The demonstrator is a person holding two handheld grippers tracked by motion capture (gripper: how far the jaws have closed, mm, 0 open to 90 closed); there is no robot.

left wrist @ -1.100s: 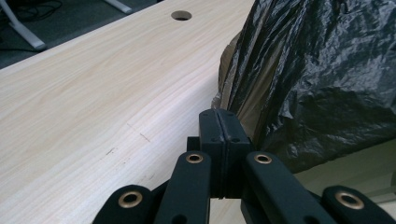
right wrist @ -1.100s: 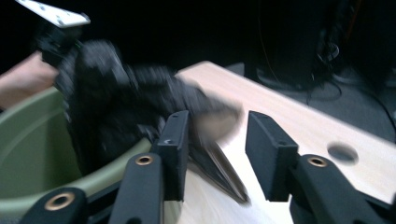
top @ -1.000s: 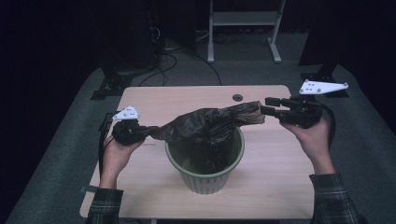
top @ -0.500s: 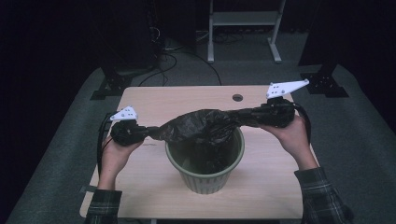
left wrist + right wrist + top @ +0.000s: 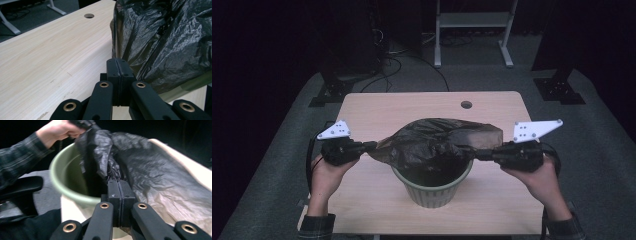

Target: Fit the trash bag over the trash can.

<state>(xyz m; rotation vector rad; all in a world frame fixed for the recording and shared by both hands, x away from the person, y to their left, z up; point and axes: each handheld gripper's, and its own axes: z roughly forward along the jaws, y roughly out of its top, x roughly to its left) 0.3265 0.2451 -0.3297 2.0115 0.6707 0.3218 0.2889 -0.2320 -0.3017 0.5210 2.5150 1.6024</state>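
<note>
We hold a black bin bag [image 5: 437, 142] stretched over the green bin [image 5: 432, 187] standing mid-table [image 5: 377, 107]. The left gripper [image 5: 369, 146] and right gripper [image 5: 472, 152] each appear clamped on an edge of the plastic (jaws pressed together). We judge this the lining step; next we should lower the mouth around the rim.
</note>
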